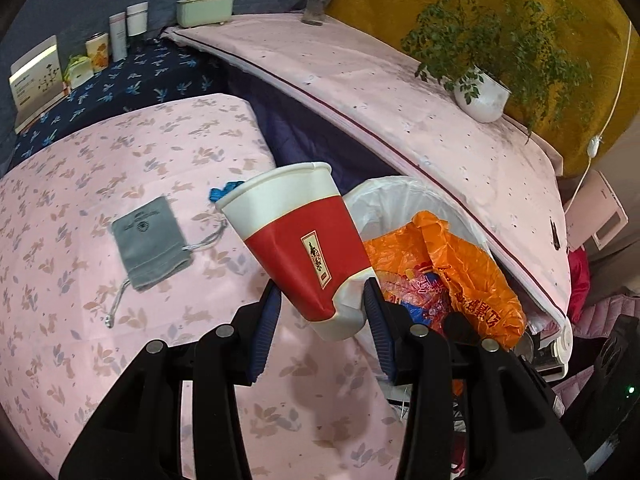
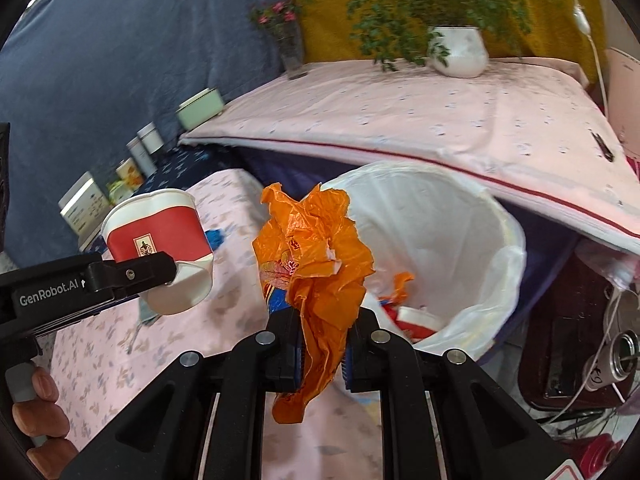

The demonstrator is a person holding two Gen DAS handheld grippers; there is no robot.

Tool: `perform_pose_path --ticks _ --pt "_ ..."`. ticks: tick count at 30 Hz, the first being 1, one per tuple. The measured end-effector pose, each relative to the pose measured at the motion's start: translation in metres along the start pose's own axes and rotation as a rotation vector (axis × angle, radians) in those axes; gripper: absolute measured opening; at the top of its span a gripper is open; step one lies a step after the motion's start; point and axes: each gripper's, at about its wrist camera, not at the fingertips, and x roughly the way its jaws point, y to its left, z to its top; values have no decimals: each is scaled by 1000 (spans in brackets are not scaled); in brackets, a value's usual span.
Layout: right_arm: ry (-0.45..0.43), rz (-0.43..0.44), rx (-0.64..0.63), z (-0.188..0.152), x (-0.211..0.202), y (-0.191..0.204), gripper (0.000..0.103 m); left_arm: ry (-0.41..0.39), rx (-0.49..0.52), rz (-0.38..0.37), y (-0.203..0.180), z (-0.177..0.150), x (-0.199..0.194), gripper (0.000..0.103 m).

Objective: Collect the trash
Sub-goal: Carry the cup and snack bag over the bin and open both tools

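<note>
Pink floral bedding (image 1: 120, 152) lay beside the white-lined bin (image 2: 500, 248), where the left gripper (image 1: 322, 308) pinched a crumpled red-and-white paper cup (image 1: 296, 236) and the right gripper (image 2: 322, 344) clamped an orange plastic bag (image 2: 316, 256); both loads probably needed carrying fully over the rim before release.

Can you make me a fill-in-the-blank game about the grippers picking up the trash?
1. The left gripper squeezes a red and white paper ____.
2. The right gripper pinches a crumpled plastic bag coloured ____.
3. The trash bin has a ____ liner.
4. The grey drawstring pouch lies on the ____ flowery cloth.

Missing words: cup; orange; white; pink
</note>
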Motion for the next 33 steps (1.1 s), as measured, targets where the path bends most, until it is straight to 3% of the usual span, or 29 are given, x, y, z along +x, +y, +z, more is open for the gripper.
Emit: perform_pose_path --ticks 11,15,16,18,22,33 --pt "-28 -73 88 14 3 -53 14 60 115 -79 -56 5 39 42" --pt "-27 -81 103 18 7 -61 14 64 133 -69 -65 6 47 43" --pt "-26 -81 104 18 8 -62 15 60 139 -59 -66 6 48 44" --pt "-24 -79 102 20 11 -61 18 54 143 -36 -66 6 49 60" --pt "-20 -76 97 21 17 -55 19 40 133 1 -60 4 48 69" --pt "-46 -67 79 22 14 -33 43 39 46 39 -26 4 42 72"
